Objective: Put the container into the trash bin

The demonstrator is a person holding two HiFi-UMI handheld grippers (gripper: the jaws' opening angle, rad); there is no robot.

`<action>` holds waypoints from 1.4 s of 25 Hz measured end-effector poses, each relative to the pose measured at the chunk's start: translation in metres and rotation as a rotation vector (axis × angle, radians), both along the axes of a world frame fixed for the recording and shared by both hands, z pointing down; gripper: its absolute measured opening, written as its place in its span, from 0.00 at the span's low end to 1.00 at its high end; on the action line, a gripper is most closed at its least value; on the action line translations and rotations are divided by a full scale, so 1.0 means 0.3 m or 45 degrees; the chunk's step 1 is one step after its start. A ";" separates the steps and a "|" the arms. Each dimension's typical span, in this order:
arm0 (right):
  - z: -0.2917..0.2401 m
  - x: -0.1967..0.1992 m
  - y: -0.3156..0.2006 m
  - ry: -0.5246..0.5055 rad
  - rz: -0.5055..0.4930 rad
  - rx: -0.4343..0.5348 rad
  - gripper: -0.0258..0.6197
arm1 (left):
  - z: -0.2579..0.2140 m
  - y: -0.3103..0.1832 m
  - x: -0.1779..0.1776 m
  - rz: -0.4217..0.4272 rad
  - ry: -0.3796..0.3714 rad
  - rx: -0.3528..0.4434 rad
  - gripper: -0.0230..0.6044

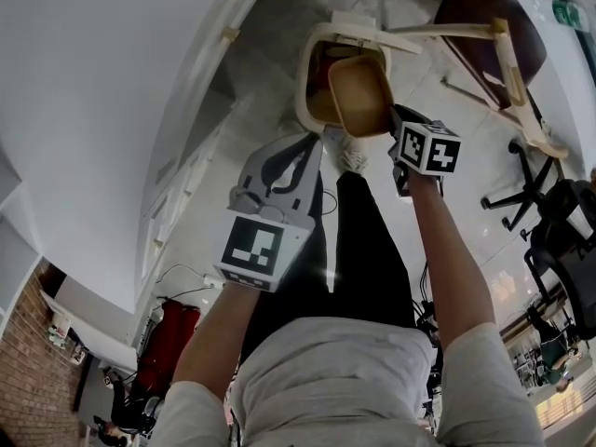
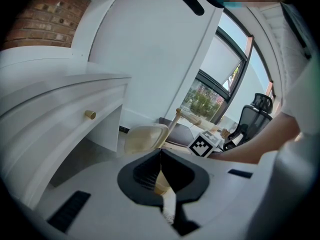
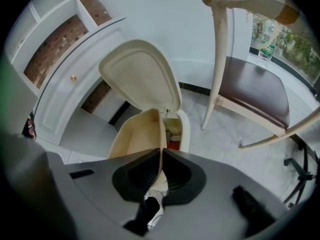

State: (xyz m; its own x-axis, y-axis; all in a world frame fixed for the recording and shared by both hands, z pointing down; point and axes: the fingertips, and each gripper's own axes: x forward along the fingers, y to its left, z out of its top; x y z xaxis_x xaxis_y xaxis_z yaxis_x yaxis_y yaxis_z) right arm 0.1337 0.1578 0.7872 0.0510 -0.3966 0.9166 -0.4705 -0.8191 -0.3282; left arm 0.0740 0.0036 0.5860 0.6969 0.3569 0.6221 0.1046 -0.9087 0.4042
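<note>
A cream trash bin (image 1: pixel 312 91) stands on the floor with its lid (image 3: pixel 140 74) flipped up; red and pale rubbish shows inside the bin (image 3: pixel 184 129). A tan, empty container (image 1: pixel 358 91) hangs tilted over the bin's mouth. My right gripper (image 1: pixel 396 121) is shut on one wall of the container (image 3: pixel 137 139), with the rim pinched between the jaws of the right gripper (image 3: pixel 161 154). My left gripper (image 1: pixel 310 145) hovers left of the bin, apart from it. Nothing is held in the left gripper (image 2: pixel 161 156), whose jaws are shut.
A wooden chair (image 3: pixel 255 91) with a dark seat stands right of the bin. A white cabinet (image 2: pixel 60 129) with a gold knob (image 2: pixel 90 115) curves along the left. A black office chair (image 1: pixel 549 212) is farther right. The person's shoe (image 1: pixel 352 156) is just before the bin.
</note>
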 end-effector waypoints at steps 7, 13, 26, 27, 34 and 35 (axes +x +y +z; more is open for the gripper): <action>0.063 0.000 -0.008 -0.040 0.035 -0.015 0.10 | 0.043 -0.008 -0.016 -0.020 -0.032 -0.010 0.06; 0.118 0.001 -0.007 -0.063 0.036 -0.038 0.10 | 0.085 -0.006 -0.034 -0.008 -0.067 -0.014 0.06; 0.197 -0.002 -0.062 -0.110 0.060 -0.095 0.10 | 0.104 -0.051 -0.047 -0.006 -0.082 -0.008 0.06; 0.200 -0.002 -0.065 -0.107 0.057 -0.099 0.10 | 0.104 -0.052 -0.049 -0.007 -0.085 -0.013 0.06; 0.214 0.000 -0.076 -0.066 0.019 -0.140 0.10 | 0.120 -0.046 -0.068 0.011 -0.103 -0.021 0.06; 0.217 -0.001 -0.077 -0.065 0.022 -0.143 0.10 | 0.125 -0.045 -0.074 0.011 -0.110 -0.023 0.06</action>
